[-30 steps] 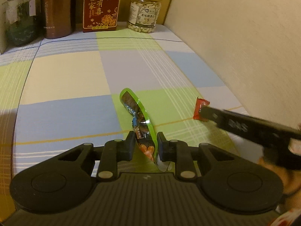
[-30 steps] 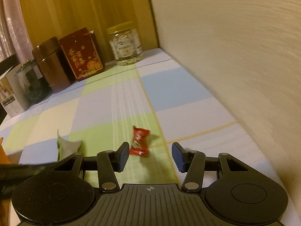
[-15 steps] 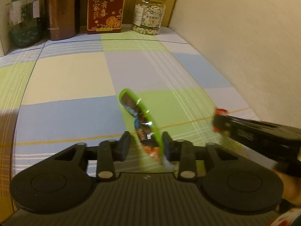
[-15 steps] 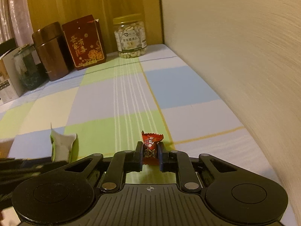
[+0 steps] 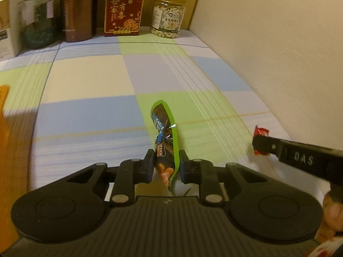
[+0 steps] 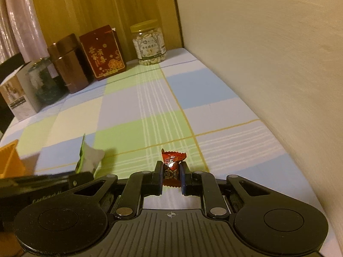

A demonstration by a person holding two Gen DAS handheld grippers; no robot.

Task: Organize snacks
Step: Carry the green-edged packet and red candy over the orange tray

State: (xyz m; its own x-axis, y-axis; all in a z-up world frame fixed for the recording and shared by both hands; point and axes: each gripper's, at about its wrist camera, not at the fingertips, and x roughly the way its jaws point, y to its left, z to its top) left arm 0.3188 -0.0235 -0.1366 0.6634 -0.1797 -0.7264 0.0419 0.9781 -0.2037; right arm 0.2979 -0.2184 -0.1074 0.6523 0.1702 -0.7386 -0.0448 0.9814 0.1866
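Snacks sit in both grippers: at the bottom centre of the left wrist view, the left gripper (image 5: 166,167) is clenched on a green-edged snack packet (image 5: 166,143) that stands on edge above the checked tablecloth (image 5: 90,81). At the bottom centre of the right wrist view, the right gripper (image 6: 170,176) grips a small red wrapped candy (image 6: 172,167) between its pads. An orange container (image 6: 9,160) shows at the left edge. Farther back, along the upper part of the frame, stand a white box (image 6: 16,98), a dark green jar (image 5: 39,19), a brown canister (image 5: 78,12), a red carton (image 5: 124,8) and a jar of nuts (image 5: 168,19) beside the cream wall (image 5: 278,53).
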